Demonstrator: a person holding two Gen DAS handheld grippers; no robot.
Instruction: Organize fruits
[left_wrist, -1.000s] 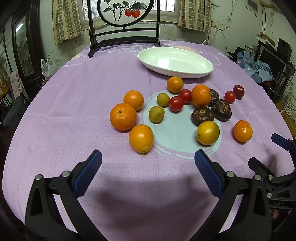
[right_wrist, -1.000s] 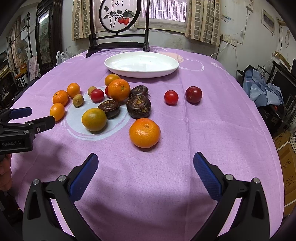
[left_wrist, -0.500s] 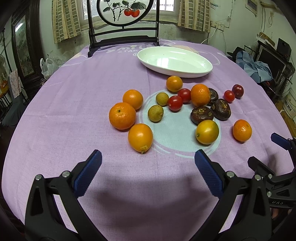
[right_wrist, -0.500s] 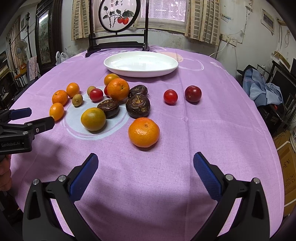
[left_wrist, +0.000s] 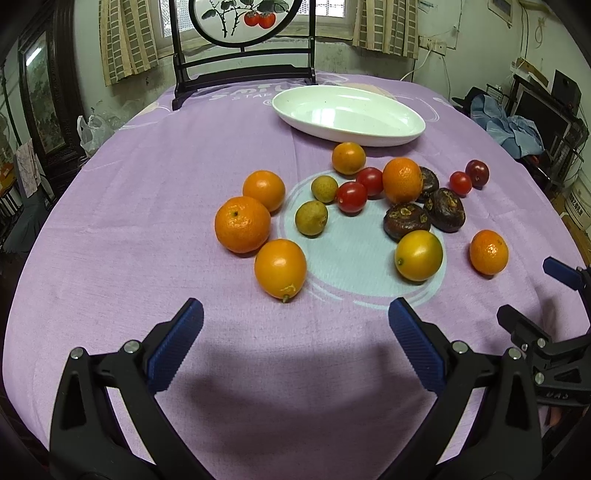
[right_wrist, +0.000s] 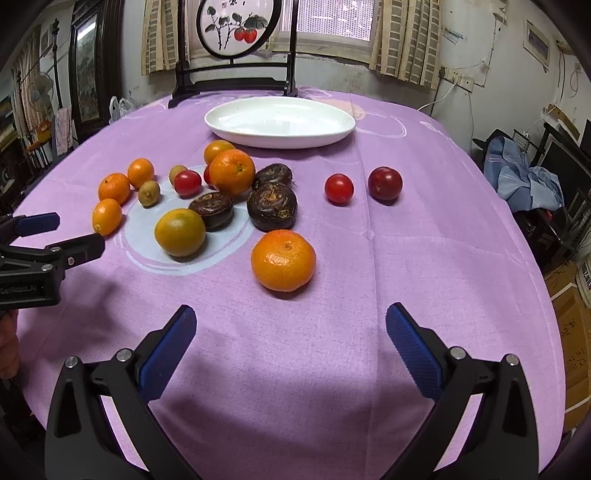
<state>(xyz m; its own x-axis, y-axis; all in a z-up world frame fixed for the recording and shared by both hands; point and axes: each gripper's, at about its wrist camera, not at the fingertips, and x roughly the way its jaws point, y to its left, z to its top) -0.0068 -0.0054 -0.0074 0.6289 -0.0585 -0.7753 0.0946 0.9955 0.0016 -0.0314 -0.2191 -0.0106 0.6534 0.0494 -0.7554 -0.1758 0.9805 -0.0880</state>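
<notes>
Several fruits lie loose on the purple tablecloth (left_wrist: 147, 206): oranges, small red tomatoes, dark passion fruits and two green-brown fruits. An empty white oval dish (left_wrist: 349, 112) stands behind them, also in the right wrist view (right_wrist: 279, 122). My left gripper (left_wrist: 295, 332) is open and empty, just short of an orange kumquat (left_wrist: 280, 268). My right gripper (right_wrist: 290, 334) is open and empty, just short of an orange mandarin (right_wrist: 283, 260). A red tomato (right_wrist: 338, 188) and a dark red plum (right_wrist: 385, 183) lie apart at the right.
A dark wooden chair (left_wrist: 243, 70) with a round painted back stands behind the dish. The right gripper shows at the left wrist view's right edge (left_wrist: 543, 295); the left gripper shows at the right wrist view's left edge (right_wrist: 44, 236). Clutter stands right of the table.
Both grippers have crept slightly forward toward the fruit. Nothing on the table has moved.
</notes>
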